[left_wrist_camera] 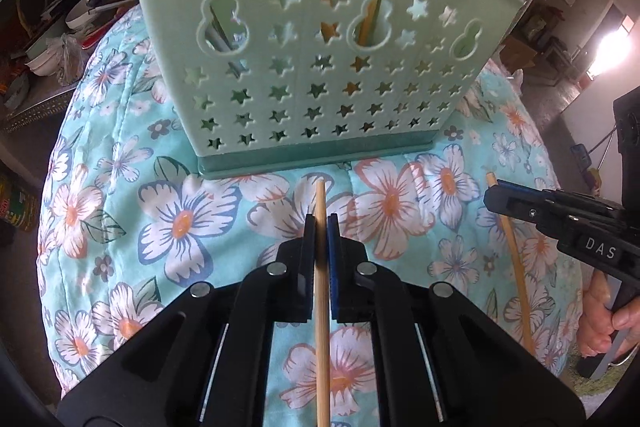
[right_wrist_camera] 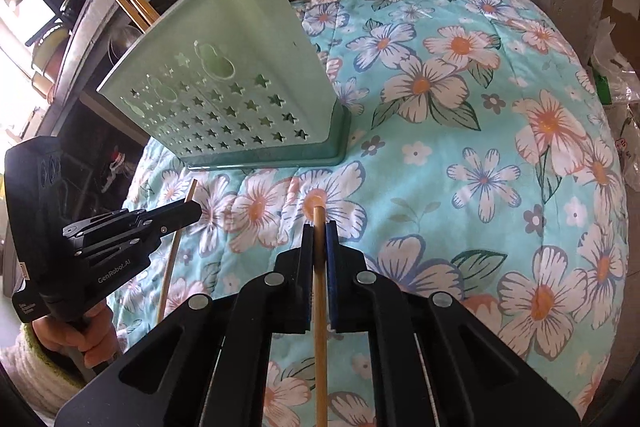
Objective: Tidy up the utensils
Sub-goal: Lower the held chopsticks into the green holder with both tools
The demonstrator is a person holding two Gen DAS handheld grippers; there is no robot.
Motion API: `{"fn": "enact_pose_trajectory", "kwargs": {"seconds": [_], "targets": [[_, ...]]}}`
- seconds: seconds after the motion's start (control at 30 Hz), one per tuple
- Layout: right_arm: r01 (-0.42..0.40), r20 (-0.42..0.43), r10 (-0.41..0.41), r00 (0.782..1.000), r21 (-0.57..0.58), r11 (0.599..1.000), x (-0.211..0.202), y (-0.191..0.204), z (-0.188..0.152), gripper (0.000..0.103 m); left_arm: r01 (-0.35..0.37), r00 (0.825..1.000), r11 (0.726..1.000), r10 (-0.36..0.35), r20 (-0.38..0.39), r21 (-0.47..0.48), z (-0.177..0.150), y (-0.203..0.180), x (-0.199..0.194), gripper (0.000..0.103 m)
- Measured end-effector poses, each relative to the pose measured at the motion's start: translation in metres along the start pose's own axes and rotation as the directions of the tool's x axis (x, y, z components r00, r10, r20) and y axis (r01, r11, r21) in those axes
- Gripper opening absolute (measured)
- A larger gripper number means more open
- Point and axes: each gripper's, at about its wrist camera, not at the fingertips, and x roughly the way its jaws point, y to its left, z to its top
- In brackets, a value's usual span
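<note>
left wrist: left gripper clamps a chopstick; green utensil holder straight ahead on floral cloth; right gripper to its right reads "DAS" | right wrist: right gripper clamps its chopstick; holder ahead-left; left gripper reads "GenRobot.AI"

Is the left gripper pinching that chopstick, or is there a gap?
Touching. In the left wrist view, the left gripper has its jaws shut on the chopstick, both pads pressing its sides with no gap showing.
</note>
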Motion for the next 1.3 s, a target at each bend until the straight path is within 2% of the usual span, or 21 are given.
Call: {"fn": "enact_pose_trajectory", "kwargs": {"seconds": [0.23, 0.4, 0.5, 0.7, 0.9, 1.0, 1.1, 1.2, 1.3], "targets": [[-0.04, 0.112, 0.042, 0.993, -0.018, 0.999, -0.048, 0.015, 0.008, 0.006, 0.066, 0.992, 0.998, -0.064, 0.112, -0.018, 0.01, 0.004, -0.058, 0.005], [-0.049, 0.177, 0.056, 0.983, -0.045, 0.998, -0.081, 0.025, 0.006, 0.006, 0.093, 0.983, 0.996, -0.092, 0.162, 0.002, 0.005, 0.005, -0.094, 0.005], [-0.048, 0.214, 0.061, 0.975, -0.065, 0.997, -0.1, 0.032, 0.003, 0.006, 0.09, 0.979, 0.996, -0.092, 0.183, 0.019, 0.002, 0.004, -0.116, 0.005], [-0.031, 0.276, 0.057, 0.96, -0.096, 0.995, -0.129, 0.041, -0.006, 0.006, 0.069, 0.973, 0.996, -0.078, 0.216, 0.05, -0.009, 0.0, -0.135, 0.005], [-0.026, 0.335, 0.066, 0.94, -0.121, 0.992, -0.152, 0.049, -0.01, 0.006, 0.044, 0.954, 0.998, -0.053, 0.295, 0.038, -0.01, 0.007, -0.166, 0.005], [-0.024, 0.359, 0.068, 0.931, -0.127, 0.992, -0.159, 0.051, -0.01, 0.006, 0.037, 0.935, 0.999, -0.044, 0.351, 0.028, -0.005, 0.011, -0.182, 0.005], [-0.03, 0.368, 0.074, 0.927, -0.124, 0.992, -0.163, 0.05, -0.008, 0.006, 0.045, 0.907, 0.999, -0.047, 0.418, 0.017, 0.004, 0.014, -0.201, 0.005], [-0.039, 0.368, 0.082, 0.926, -0.123, 0.992, -0.162, 0.049, -0.008, 0.006, 0.055, 0.873, 0.998, -0.05, 0.485, 0.004, 0.017, 0.015, -0.222, 0.005], [-0.039, 0.369, 0.083, 0.926, -0.124, 0.991, -0.162, 0.049, -0.009, 0.006, 0.075, 0.825, 0.997, -0.059, 0.561, -0.005, 0.03, 0.018, -0.245, 0.005]]}}
